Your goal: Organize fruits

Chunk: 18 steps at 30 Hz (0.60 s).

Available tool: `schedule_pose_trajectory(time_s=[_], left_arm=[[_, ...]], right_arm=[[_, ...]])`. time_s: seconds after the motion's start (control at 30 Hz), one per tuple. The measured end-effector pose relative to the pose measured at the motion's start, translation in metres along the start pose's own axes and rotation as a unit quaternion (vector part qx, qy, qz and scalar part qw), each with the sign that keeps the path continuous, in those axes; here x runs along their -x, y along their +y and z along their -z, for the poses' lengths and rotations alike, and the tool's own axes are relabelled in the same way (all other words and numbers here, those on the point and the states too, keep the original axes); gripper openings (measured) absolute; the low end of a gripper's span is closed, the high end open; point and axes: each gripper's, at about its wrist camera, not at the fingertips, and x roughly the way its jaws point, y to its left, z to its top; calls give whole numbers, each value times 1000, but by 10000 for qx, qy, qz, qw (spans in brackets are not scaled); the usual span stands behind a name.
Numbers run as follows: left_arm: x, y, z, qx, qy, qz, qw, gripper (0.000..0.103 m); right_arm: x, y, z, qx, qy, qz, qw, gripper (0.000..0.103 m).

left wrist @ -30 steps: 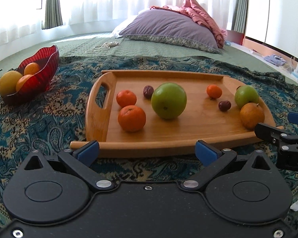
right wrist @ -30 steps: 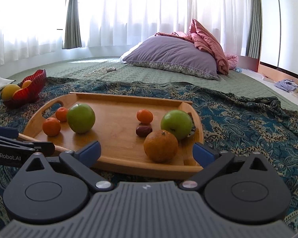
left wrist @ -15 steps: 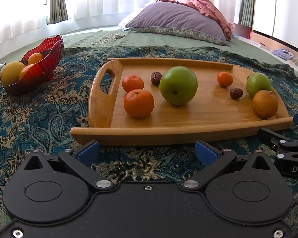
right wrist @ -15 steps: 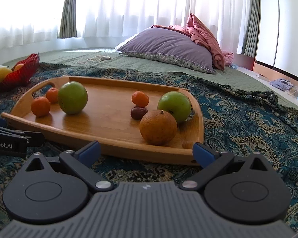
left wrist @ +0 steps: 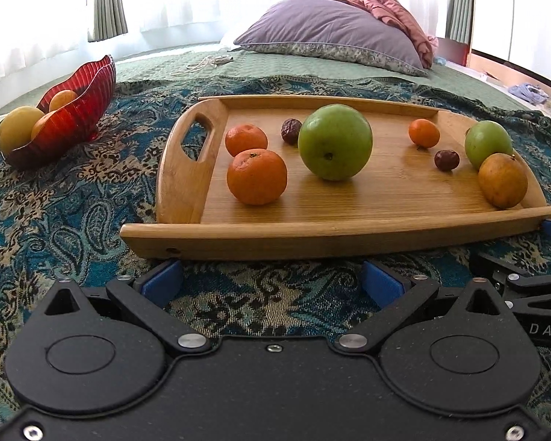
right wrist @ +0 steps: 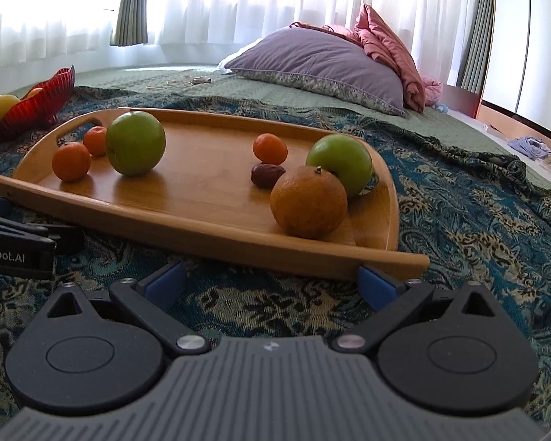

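fruit sits loose on the tray (left wrist: 349, 237), likely waiting to go to the red bowl (left wrist: 80, 99) left of it. left gripper (left wrist: 272, 279) and right gripper (right wrist: 272, 279) wait low before the tray's near rim, jaws apart and empty.

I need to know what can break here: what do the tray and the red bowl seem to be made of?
Tray: looks like bamboo or light wood, with visible grain strips and a smooth satin sheen.
Red bowl: probably glass, possibly clear plastic; it is translucent, glossy and ribbed, with light glowing through its wavy wall.
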Motion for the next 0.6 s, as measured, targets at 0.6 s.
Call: schedule_pose_trajectory(time_s=[0.6], left_arm=[[-3, 1, 4, 34, -55, 5, 10000, 103]], right_arm=[[-5, -4, 2, -197, 135, -86, 9997, 103]])
